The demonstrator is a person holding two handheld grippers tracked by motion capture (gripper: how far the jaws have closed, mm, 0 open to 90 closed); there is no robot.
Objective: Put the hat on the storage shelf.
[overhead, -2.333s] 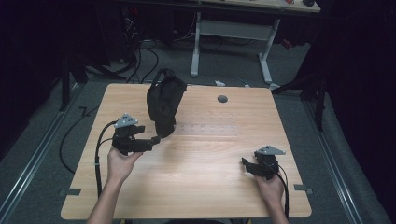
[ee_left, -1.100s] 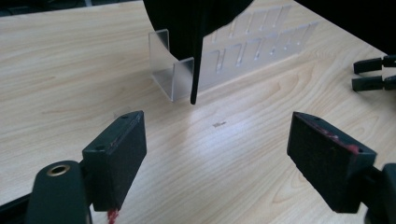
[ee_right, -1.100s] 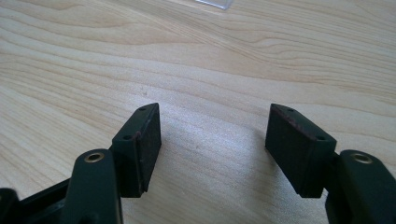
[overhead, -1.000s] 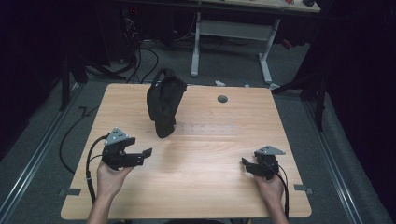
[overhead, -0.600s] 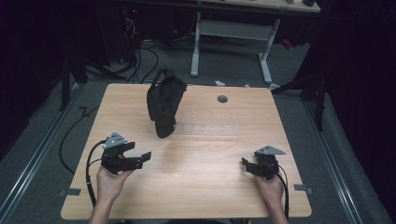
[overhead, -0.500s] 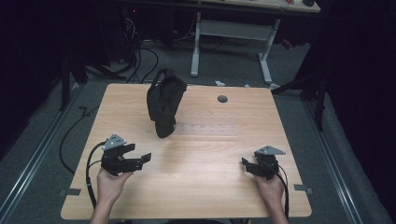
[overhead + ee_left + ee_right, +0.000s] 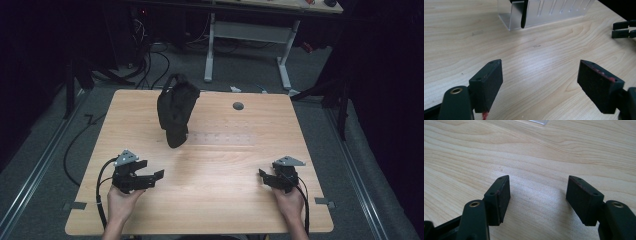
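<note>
Pale wooden desk (image 7: pixel 220 200) in a dark room. One black bag (image 7: pixel 176 112) stands upright near its far edge, draped on a clear slotted stand (image 7: pixel 544 11). Two grippers sit near the front edge, well apart: left gripper (image 7: pixel 152 176) and right gripper (image 7: pixel 262 174), both with fingers released, grasping nothing.

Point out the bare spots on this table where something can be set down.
Bare wood lies between the left tongs and right tongs, and across the right half past the grey disc. It is crowded only far-centre, around the black bag on its clear rack.
</note>
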